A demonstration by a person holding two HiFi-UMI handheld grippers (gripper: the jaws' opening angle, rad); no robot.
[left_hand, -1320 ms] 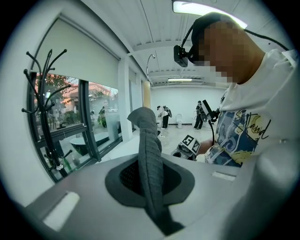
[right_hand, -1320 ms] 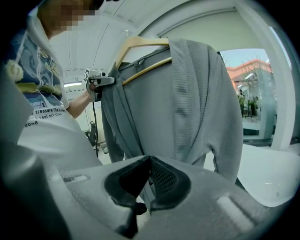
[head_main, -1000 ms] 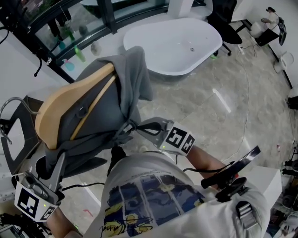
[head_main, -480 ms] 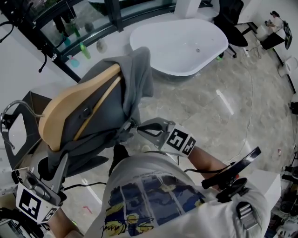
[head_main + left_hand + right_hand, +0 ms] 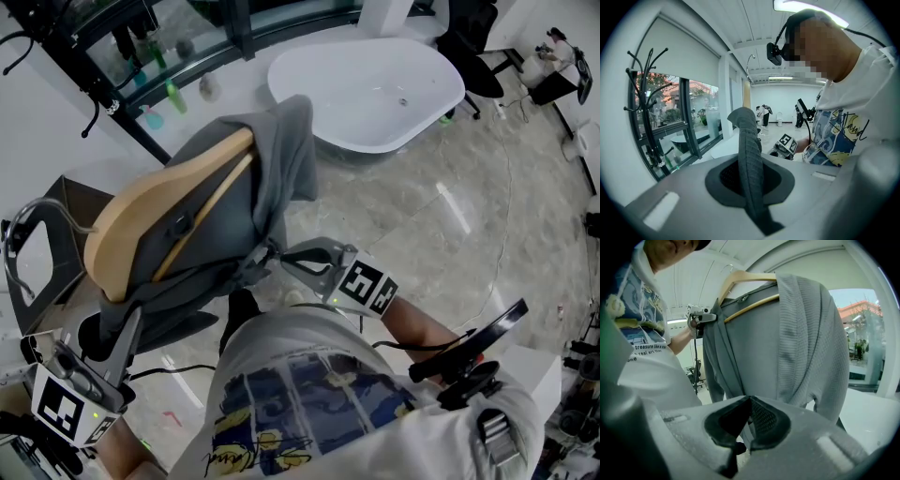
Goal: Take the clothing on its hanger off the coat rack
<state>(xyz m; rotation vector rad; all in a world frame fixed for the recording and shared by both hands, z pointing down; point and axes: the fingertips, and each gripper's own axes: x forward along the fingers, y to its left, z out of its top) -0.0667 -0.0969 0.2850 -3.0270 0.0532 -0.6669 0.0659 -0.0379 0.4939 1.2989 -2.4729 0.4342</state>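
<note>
Left tongs [image 5: 751, 187] are clamped tight on a fold of the grey garment [image 5: 281, 169], and right tongs [image 5: 747, 420] are pinched shut on its lower edge. It's draped over the wooden hanger [image 5: 141, 216], up in mid-air.

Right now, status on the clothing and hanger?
Left gripper shut on grey garment; right gripper too. Garment on wooden hanger, off the coat rack. Nothing blocking.

We see a white bathtub [image 5: 370, 89] standing on the grey marble floor [image 5: 441, 253], with a black office chair [image 5: 473, 42] just beyond it. Small bottles [image 5: 174, 96] sit by the dark-framed window [image 5: 686, 122]. The ceiling light [image 5: 813, 11] is on.
</note>
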